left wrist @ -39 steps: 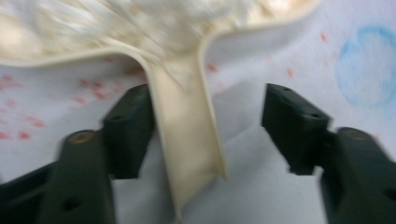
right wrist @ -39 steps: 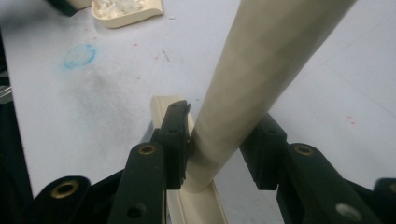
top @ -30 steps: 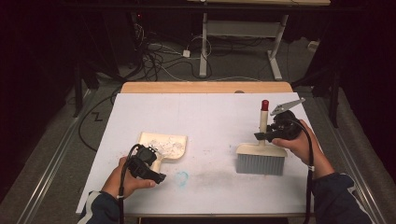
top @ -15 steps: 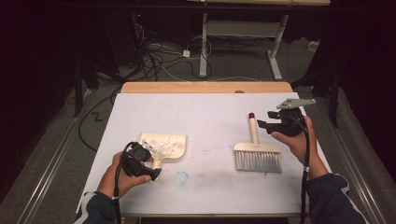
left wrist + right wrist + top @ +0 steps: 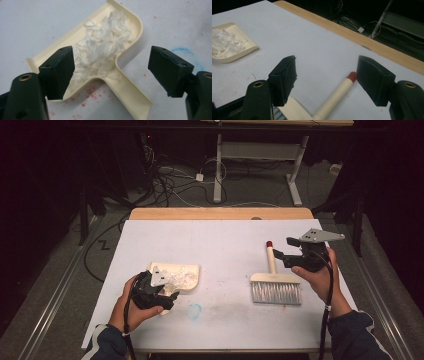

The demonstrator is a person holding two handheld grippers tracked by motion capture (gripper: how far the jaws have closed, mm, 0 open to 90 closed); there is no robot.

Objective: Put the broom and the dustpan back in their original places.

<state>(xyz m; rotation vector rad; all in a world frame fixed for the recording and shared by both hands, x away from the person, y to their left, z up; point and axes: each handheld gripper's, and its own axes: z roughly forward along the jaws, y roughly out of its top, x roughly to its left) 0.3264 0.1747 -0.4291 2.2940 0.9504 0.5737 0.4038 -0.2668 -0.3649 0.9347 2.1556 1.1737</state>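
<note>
My left hand-held gripper [image 5: 110,72] gapes wide, holding nothing, straddling the dustpan [image 5: 100,57] handle; the pan of white shreds [image 5: 102,47] sits at 7 o'clock on the surface [image 5: 220,245]. My right hand-held gripper [image 5: 325,80] is equally wide and empty above the brush [image 5: 274,282] at 4 o'clock. I'd say: center on the handle, close squarely, lift level.

Right gripper [image 5: 325,82] jaws apart above red-tipped brush handle [image 5: 337,96]; dustpan [image 5: 233,50] far left

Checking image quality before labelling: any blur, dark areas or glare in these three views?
High view: soft, table lit, surroundings nearly black. Left gripper view: dustpan and paper shreds fairly sharp, near jaws soft. Right gripper view: brush handle clear, background dark; no glare.
</note>
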